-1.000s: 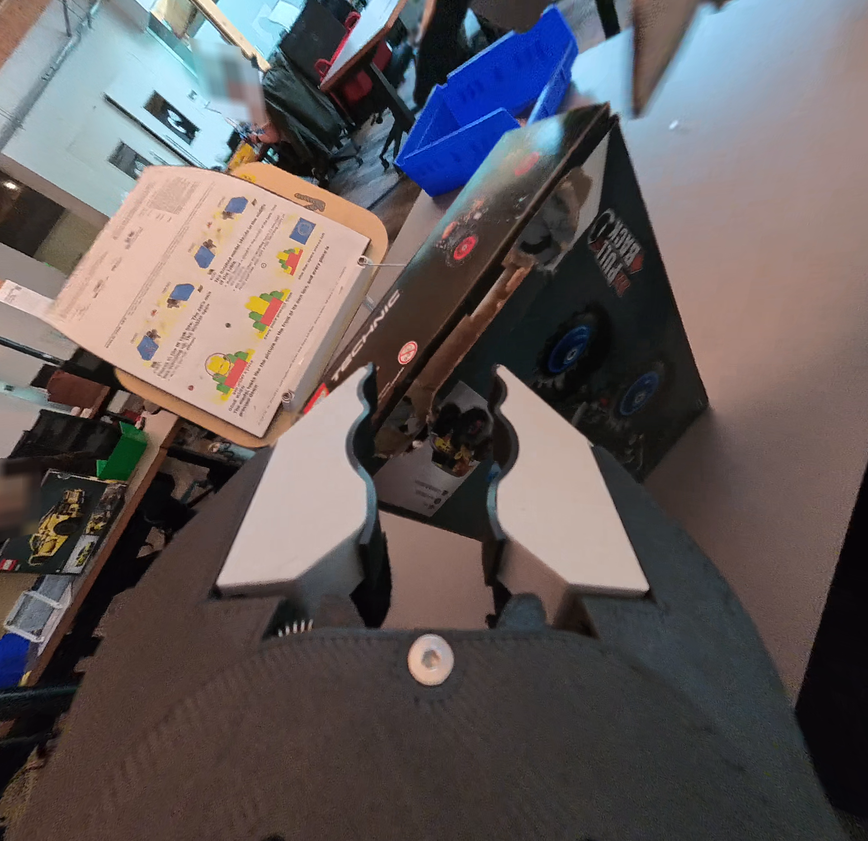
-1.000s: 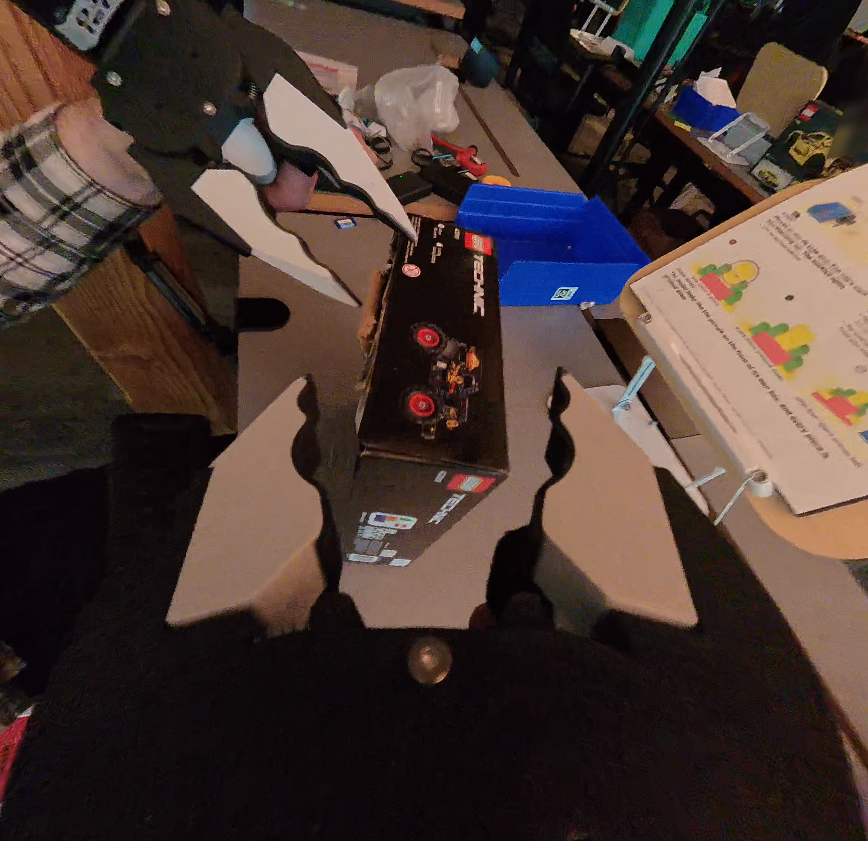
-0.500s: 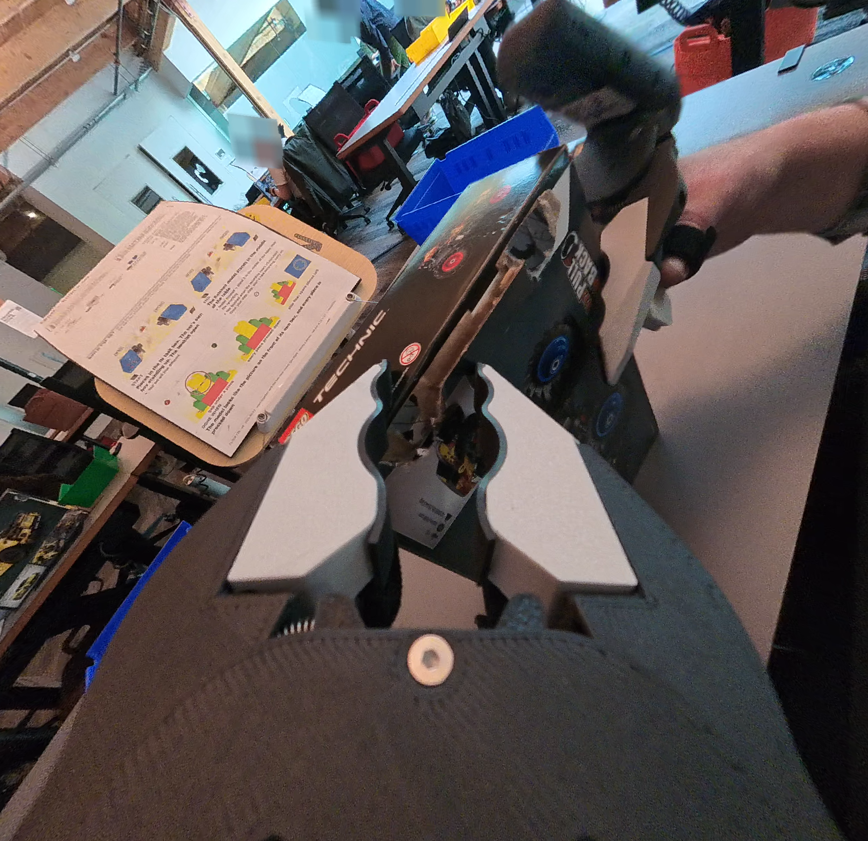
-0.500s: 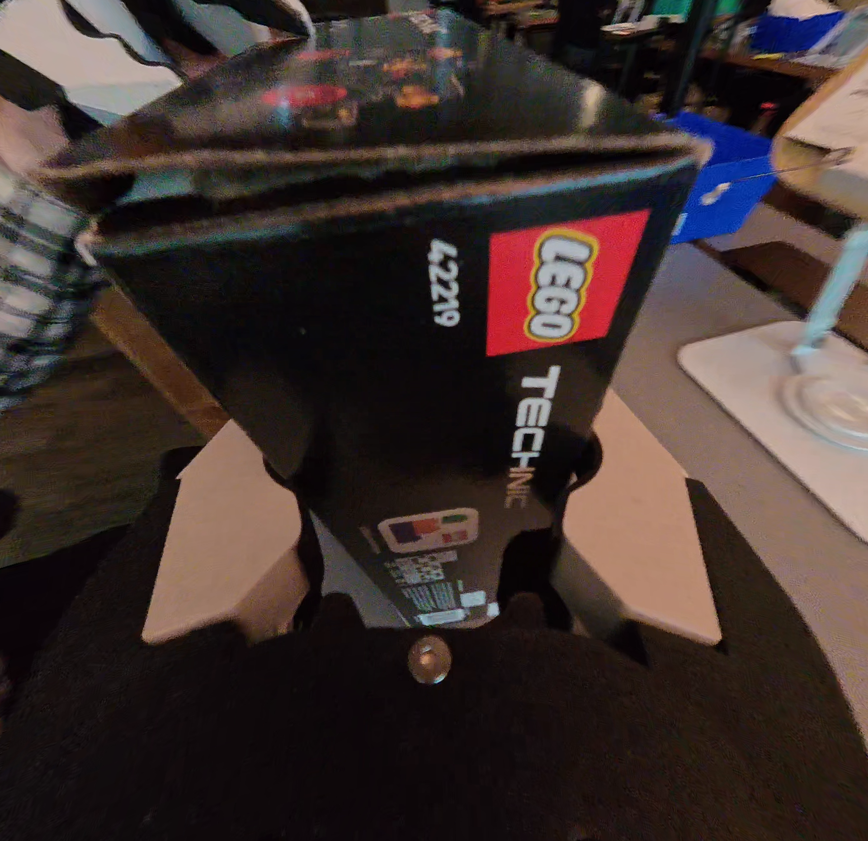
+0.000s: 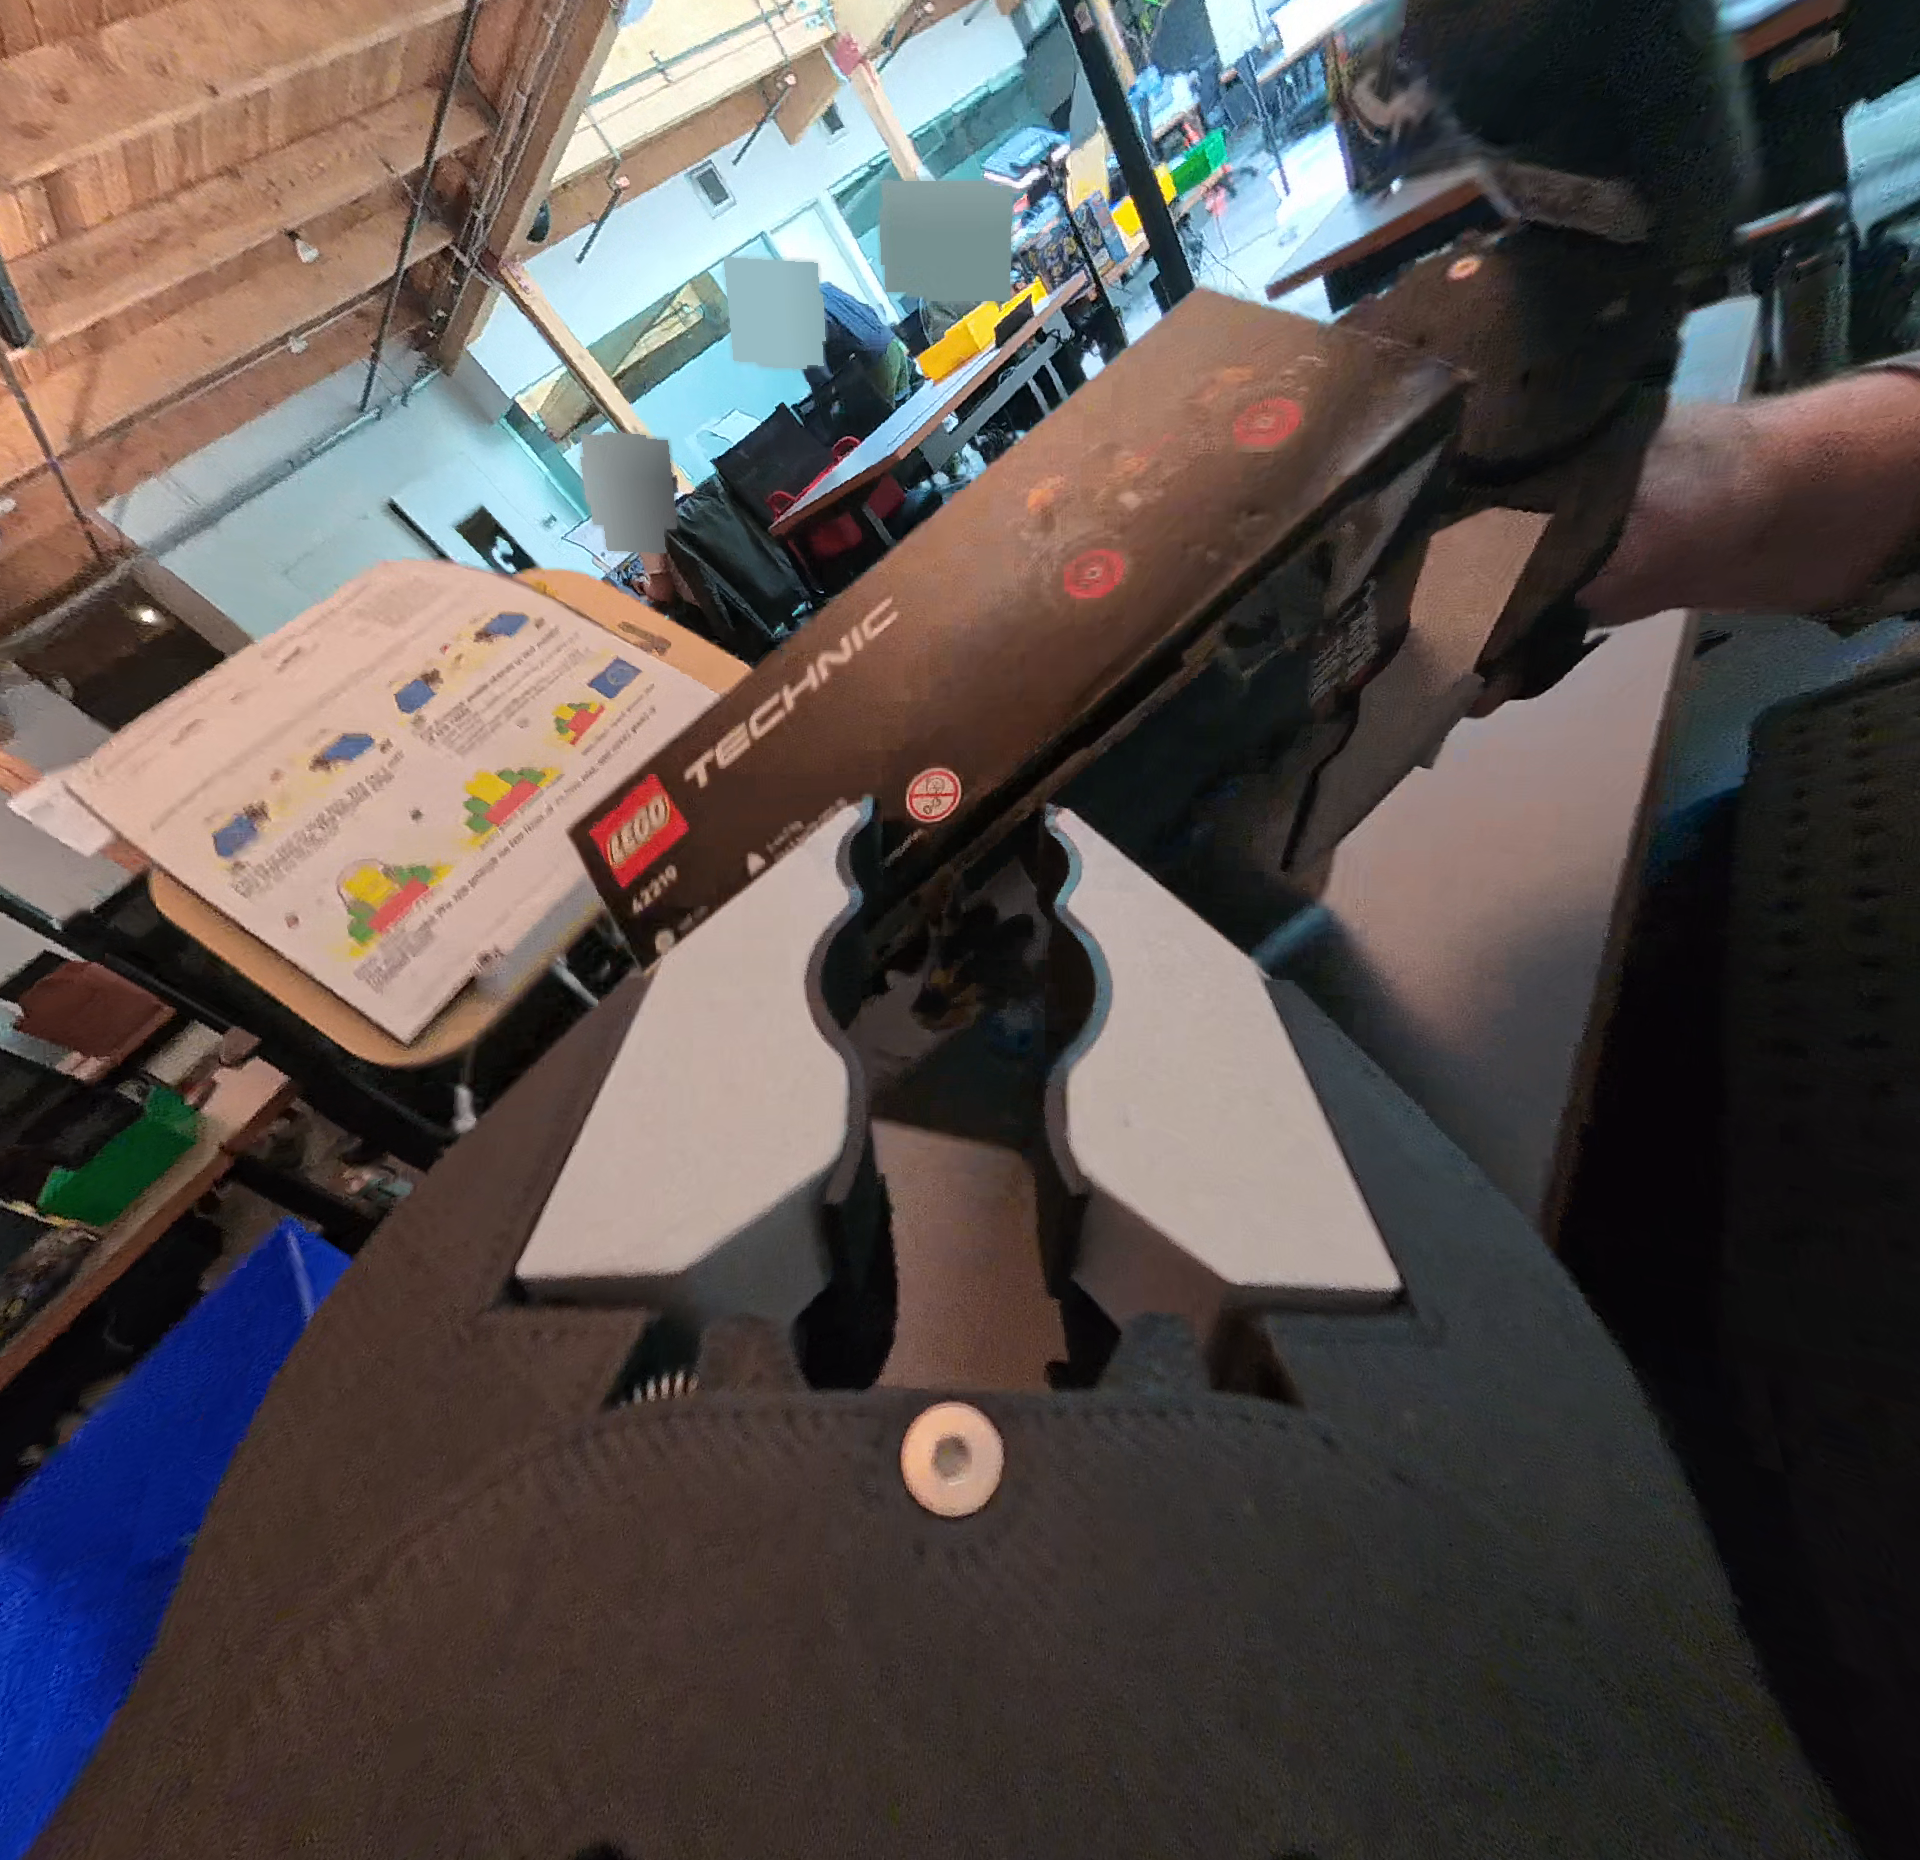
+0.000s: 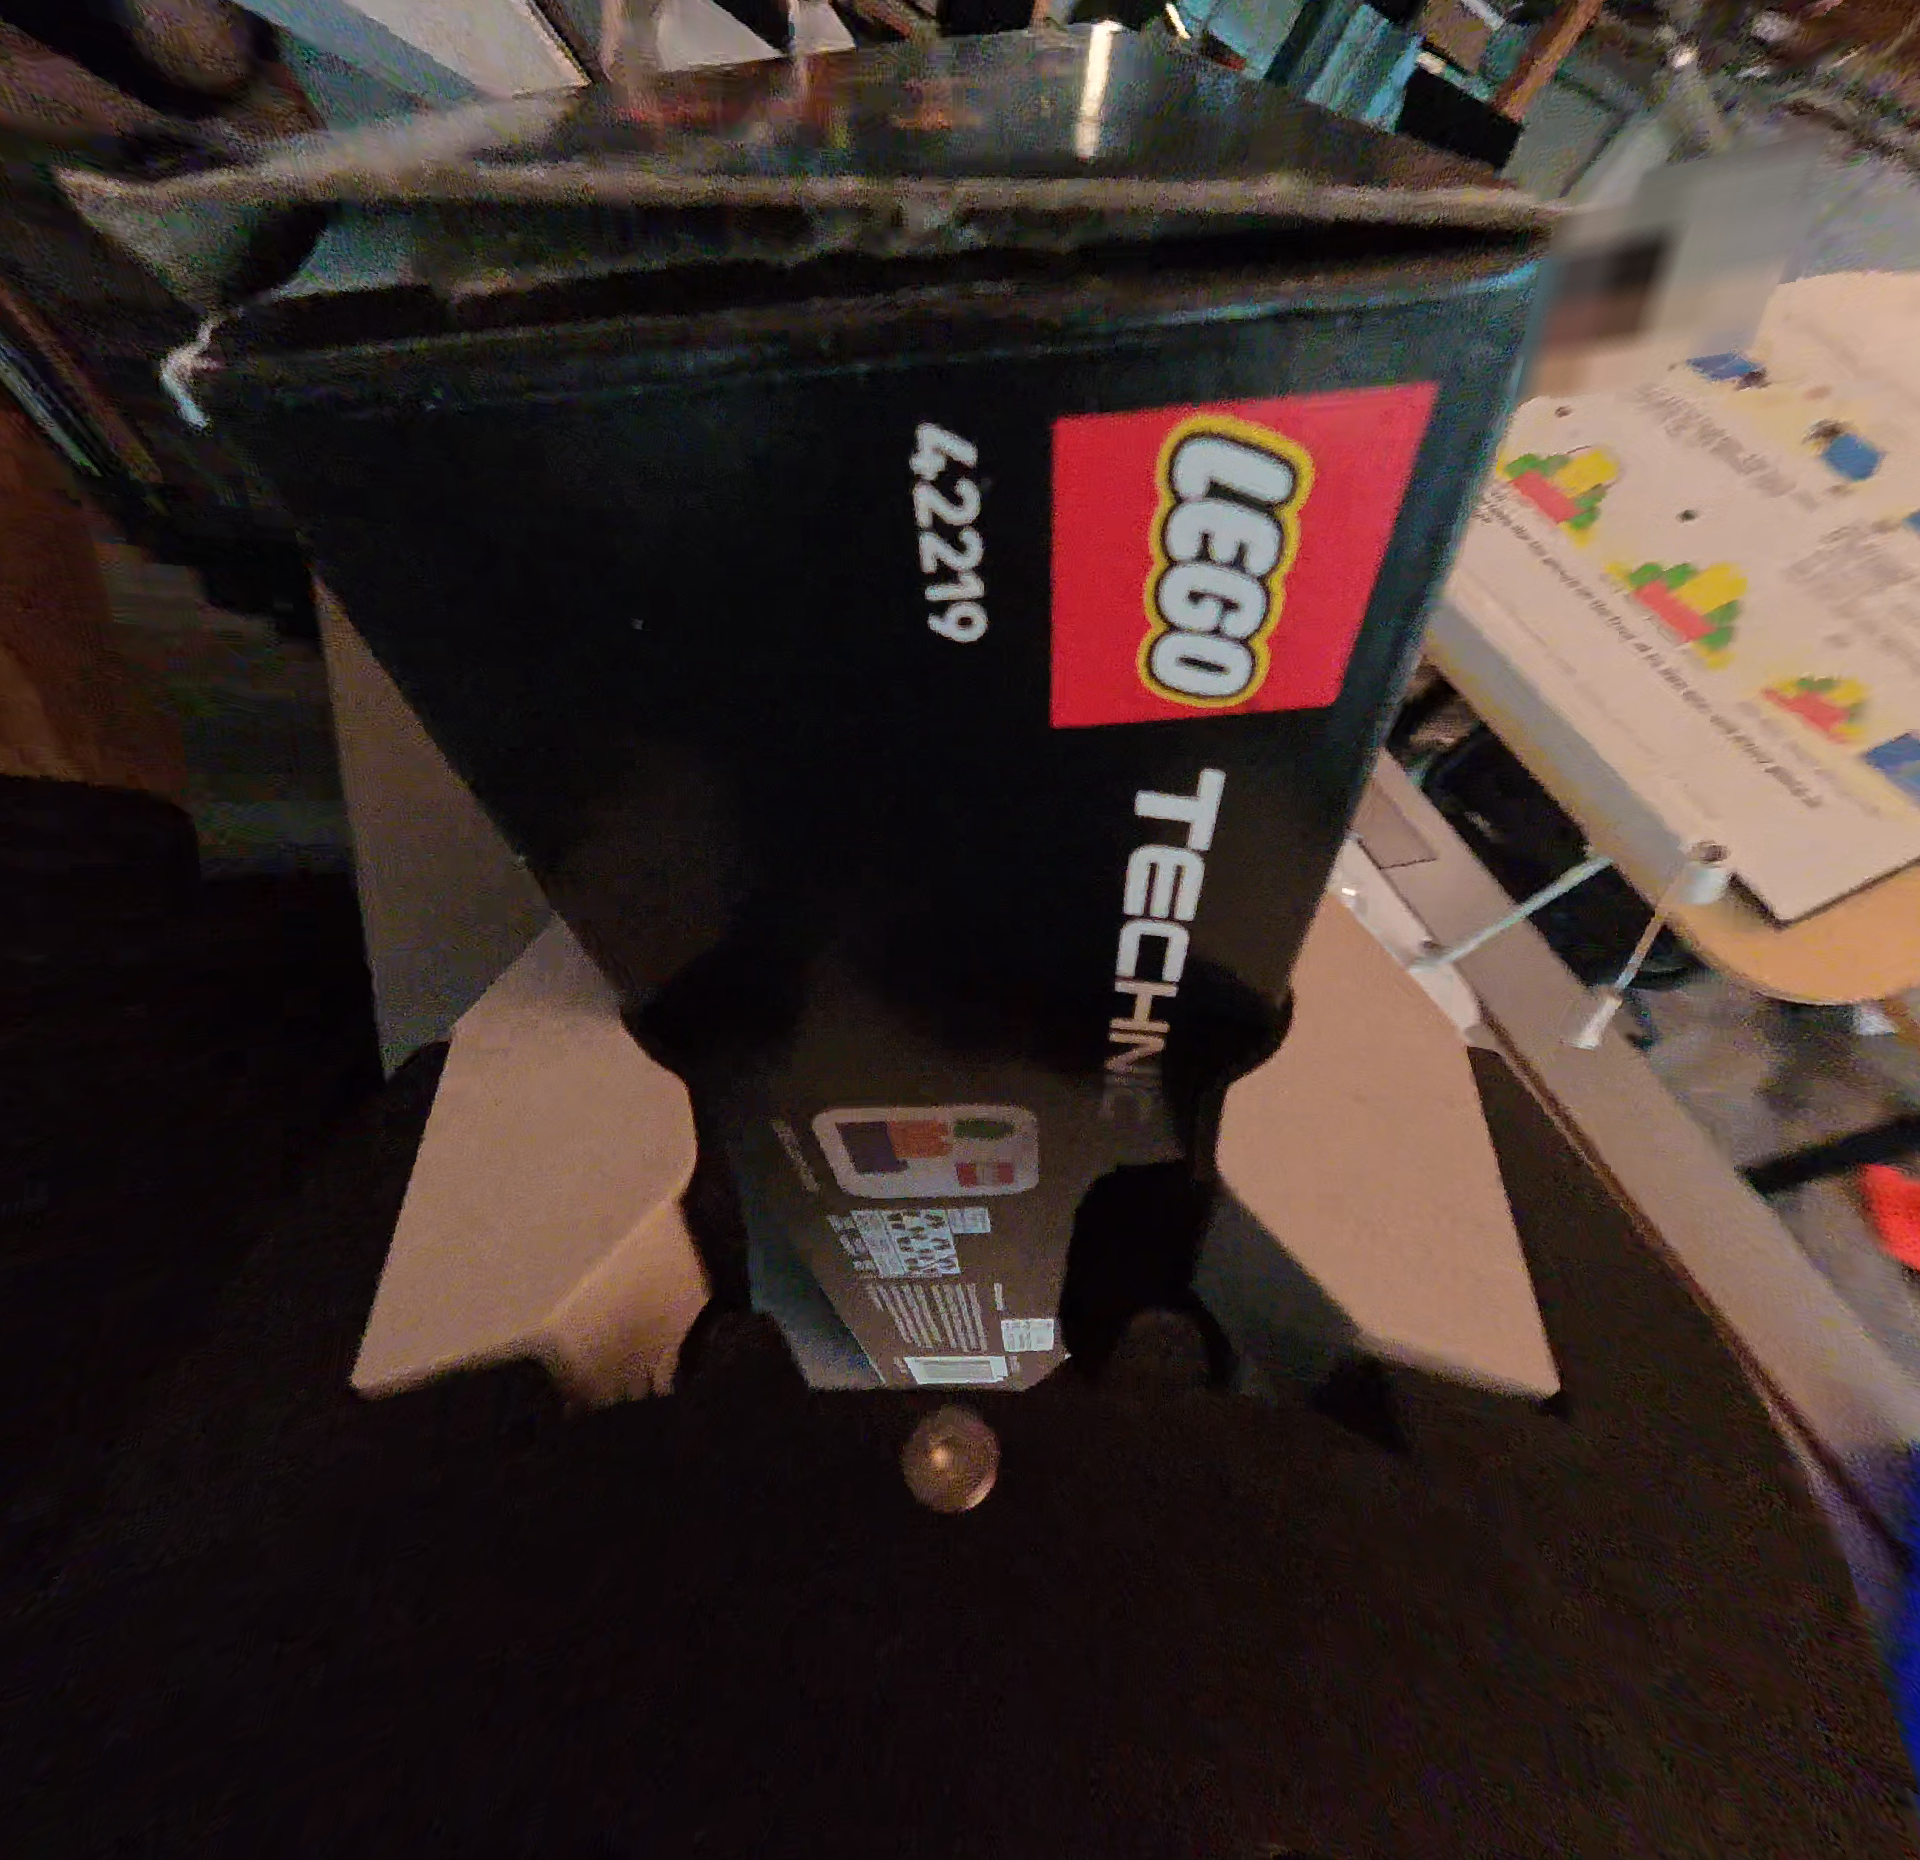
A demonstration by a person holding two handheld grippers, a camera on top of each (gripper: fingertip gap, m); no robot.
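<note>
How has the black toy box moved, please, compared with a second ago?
Yes. The black toy box has risen off the grey table, its near end now overlapping the instruction sheet, with both tongs gripping it.

The long cardboard toy box [image 6: 790, 605] is glossy black, with a red square logo patch edged in yellow and white lettering; its top face [image 5: 1039, 605] shows two red wheel discs. The left gripper [image 5: 948, 844] has pale grey fingers [image 5: 717, 1114] on a dark charcoal ribbed body. The right gripper [image 6: 961, 1010] has beige-looking fingers [image 6: 540, 1176] on black. The white instruction sheet [image 5: 384, 761] on a tan board carries blue, yellow, green and red brick drawings
</note>
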